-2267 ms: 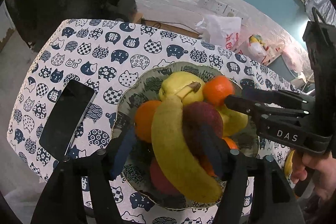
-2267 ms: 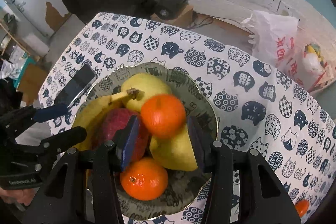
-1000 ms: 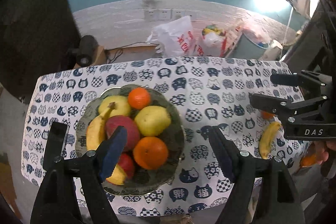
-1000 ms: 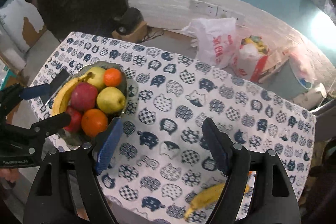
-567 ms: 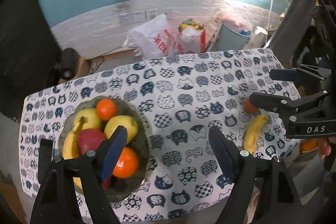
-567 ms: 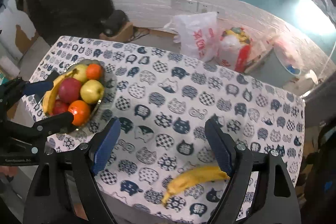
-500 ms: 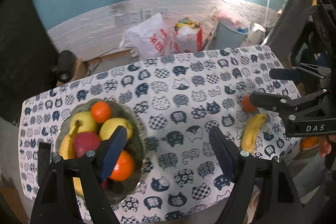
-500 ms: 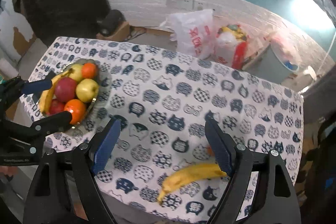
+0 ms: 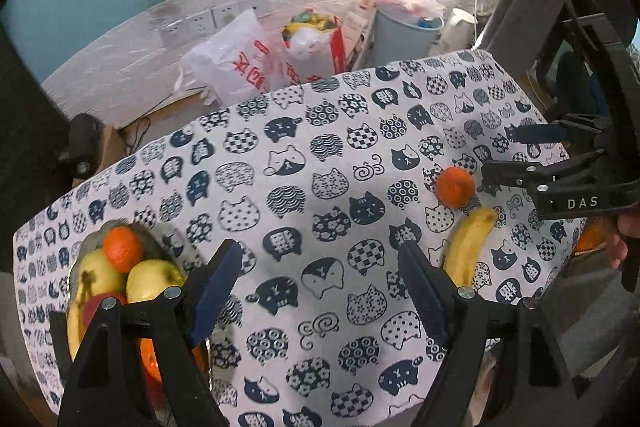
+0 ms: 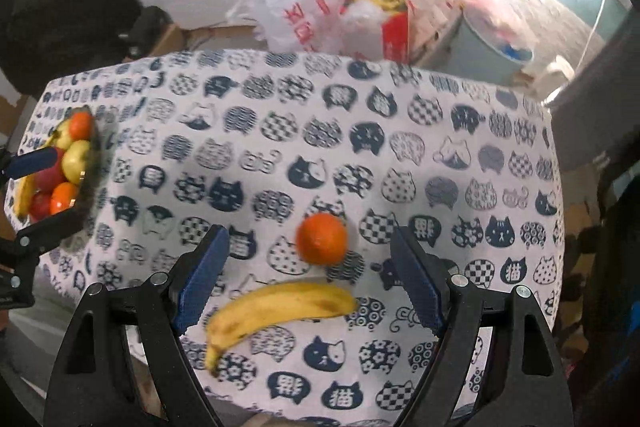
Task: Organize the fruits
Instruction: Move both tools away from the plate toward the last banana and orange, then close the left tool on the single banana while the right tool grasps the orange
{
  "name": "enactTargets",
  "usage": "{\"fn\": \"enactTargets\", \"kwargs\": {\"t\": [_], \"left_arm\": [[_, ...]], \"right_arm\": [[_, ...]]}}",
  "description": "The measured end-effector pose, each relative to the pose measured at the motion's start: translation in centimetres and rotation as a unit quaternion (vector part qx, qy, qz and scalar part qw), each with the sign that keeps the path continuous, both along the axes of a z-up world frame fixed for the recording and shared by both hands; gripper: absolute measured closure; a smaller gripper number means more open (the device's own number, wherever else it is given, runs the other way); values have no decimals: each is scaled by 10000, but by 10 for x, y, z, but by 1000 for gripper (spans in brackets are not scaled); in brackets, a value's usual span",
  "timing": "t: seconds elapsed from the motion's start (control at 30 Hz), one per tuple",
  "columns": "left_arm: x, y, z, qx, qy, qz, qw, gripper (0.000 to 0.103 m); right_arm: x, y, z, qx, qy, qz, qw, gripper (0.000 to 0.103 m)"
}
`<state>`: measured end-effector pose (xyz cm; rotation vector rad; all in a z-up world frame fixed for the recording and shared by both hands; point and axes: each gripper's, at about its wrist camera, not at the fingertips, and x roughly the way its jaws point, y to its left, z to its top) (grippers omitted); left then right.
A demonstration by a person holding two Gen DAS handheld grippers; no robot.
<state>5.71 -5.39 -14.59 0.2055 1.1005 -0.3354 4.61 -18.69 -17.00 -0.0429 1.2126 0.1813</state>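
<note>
Although the bowl [image 9: 86, 247] at the left end of the surface [image 9: 320, 187] already holds apples, oranges and a banana, one loose orange [image 10: 321, 239] and one loose banana [image 10: 276, 311] lie near the right end, so I judge the sorting mostly done with these two left. The right gripper [image 10: 308, 279] hovers above that pair with fingers spread and nothing between them, and the left gripper [image 9: 320, 291] hangs over mid-cloth, likewise spread and empty. A cat-print cloth covers the surface; beyond it stand a teal wall with sockets [image 9: 212, 21], plastic bags [image 9: 236, 67] and a pale bin [image 9: 404, 39].
</note>
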Motion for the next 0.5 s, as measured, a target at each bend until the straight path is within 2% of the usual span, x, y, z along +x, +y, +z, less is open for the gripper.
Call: {"fn": "enactTargets", "kwargs": {"t": [0.3, 0.5], "left_arm": [[13, -19, -32, 125, 265, -331, 9990, 21], [23, -26, -47, 26, 506, -349, 9981, 21]], "right_arm": [[10, -6, -45, 73, 373, 36, 9993, 21], [14, -10, -65, 119, 553, 2, 9984, 21]]}}
